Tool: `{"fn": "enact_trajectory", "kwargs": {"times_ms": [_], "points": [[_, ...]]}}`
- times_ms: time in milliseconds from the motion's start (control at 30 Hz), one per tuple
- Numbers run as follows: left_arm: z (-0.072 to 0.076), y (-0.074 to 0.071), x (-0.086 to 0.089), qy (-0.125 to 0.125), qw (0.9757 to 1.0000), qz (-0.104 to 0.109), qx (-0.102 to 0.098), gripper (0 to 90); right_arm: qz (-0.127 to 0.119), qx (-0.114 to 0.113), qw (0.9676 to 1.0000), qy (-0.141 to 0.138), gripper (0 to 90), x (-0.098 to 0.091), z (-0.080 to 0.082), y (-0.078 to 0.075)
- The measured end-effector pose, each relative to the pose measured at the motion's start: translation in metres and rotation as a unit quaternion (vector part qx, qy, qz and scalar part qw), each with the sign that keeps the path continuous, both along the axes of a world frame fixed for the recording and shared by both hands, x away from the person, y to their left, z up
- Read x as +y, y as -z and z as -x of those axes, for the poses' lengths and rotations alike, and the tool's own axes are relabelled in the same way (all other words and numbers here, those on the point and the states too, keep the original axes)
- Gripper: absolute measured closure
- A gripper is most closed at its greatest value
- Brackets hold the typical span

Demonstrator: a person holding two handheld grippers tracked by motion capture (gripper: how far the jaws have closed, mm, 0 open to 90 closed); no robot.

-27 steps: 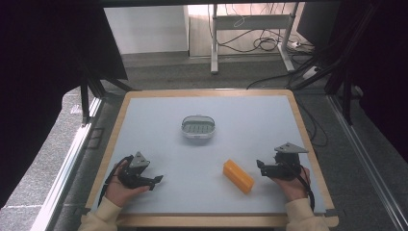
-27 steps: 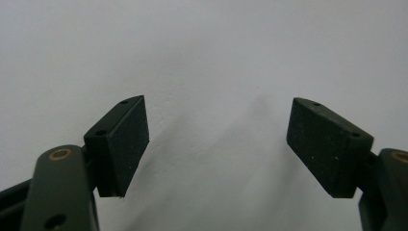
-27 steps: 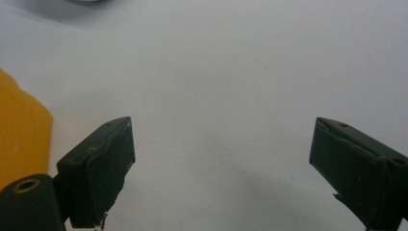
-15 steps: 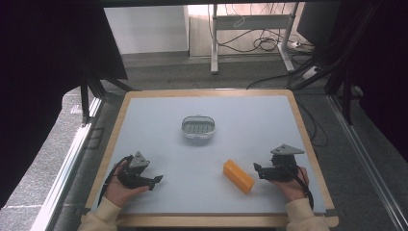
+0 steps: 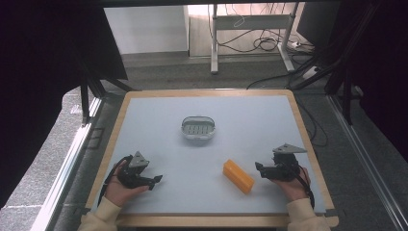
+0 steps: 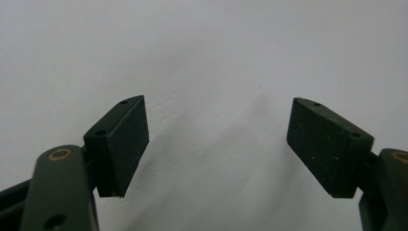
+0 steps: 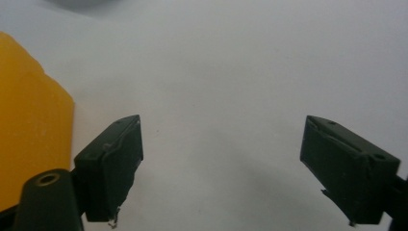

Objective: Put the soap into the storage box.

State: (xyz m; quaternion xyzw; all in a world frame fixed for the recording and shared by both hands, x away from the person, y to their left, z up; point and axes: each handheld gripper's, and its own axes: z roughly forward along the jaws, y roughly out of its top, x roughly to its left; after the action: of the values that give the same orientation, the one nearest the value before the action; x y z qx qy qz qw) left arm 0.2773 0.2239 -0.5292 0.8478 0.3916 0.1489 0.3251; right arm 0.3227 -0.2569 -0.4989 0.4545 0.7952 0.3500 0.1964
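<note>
A pale grey-blue table [image 5: 159, 125] with a light wooden rim carries 2 objects and 2 hand-held grippers. Near the middle of the table, a little toward the far side, sits a small oval dish [image 5: 197, 128] with a pale rim and a ridged or slotted inside; what it is exactly cannot be told from the high view. Nearer the person and to the right of centre lies an orange rectangular block [image 5: 238, 176], set at a slant, its long side running from upper left to lower right.

The left gripper [image 5: 156, 180] is held low over the near left part of the table by the person's left hand [image 5: 120, 188], pointing to the right, well apart from both the dish and the block. In the left gripper view its 2 black jaws stand wide apart with bare table surface [image 6: 216, 57] between them, and nothing is in them.

The right gripper [image 5: 258, 168] is held by the right hand [image 5: 294, 186] at the near right, pointing left toward the block, its tips just beside the block's right end but apart from it. In the right gripper view the jaws are spread wide with empty table between them; the orange block [image 7: 29, 125] shows at the left edge, outside the left-hand jaw. A grey 3-cornered plate [image 5: 287, 148] sits on top of this gripper.

Cream sleeves [image 5: 98, 217] cover both forearms at the near edge. Beyond the table, cables [image 5: 260, 44] lie on the floor.
</note>
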Motion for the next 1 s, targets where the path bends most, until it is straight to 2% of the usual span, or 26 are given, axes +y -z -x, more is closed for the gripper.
{"fn": "enact_trajectory", "kwargs": {"times_ms": [300, 600, 700, 867, 900, 933, 1000], "points": [[0.0, -0.001, 0.001, -0.002, 1.0, 0.002, -0.001, 22.5, -0.003, -0.003, 1.0, -0.006, 17.2, 0.003, 0.002, -0.009], [0.001, -0.001, 0.003, -0.01, 0.9999, 0.007, -0.001, 22.5, -0.006, -0.005, 0.9998, -0.016, 17.5, 0.009, 0.004, -0.028], [0.0, -0.001, 0.002, -0.002, 1.0, 0.004, 0.0, 22.5, 0.002, 0.005, 0.9997, -0.025, 19.4, 0.01, 0.002, -0.034], [0.001, -0.002, 0.003, -0.003, 1.0, 0.009, -0.002, 22.5, 0.002, 0.007, 0.9995, -0.032, 21.8, 0.013, 0.0, -0.046], [0.001, -0.002, 0.003, -0.004, 1.0, 0.009, -0.002, 22.5, 0.002, 0.01, 0.9994, -0.033, 22.8, 0.013, -0.001, -0.049], [0.001, -0.002, 0.003, -0.003, 0.9999, 0.01, -0.002, 22.5, -0.004, 0.023, 0.9989, -0.04, 23.1, 0.016, -0.003, -0.054], [0.001, -0.002, 0.003, -0.003, 0.9999, 0.01, -0.002, 22.5, -0.002, 0.025, 0.9988, -0.042, 23.3, 0.017, -0.003, -0.056]]}}
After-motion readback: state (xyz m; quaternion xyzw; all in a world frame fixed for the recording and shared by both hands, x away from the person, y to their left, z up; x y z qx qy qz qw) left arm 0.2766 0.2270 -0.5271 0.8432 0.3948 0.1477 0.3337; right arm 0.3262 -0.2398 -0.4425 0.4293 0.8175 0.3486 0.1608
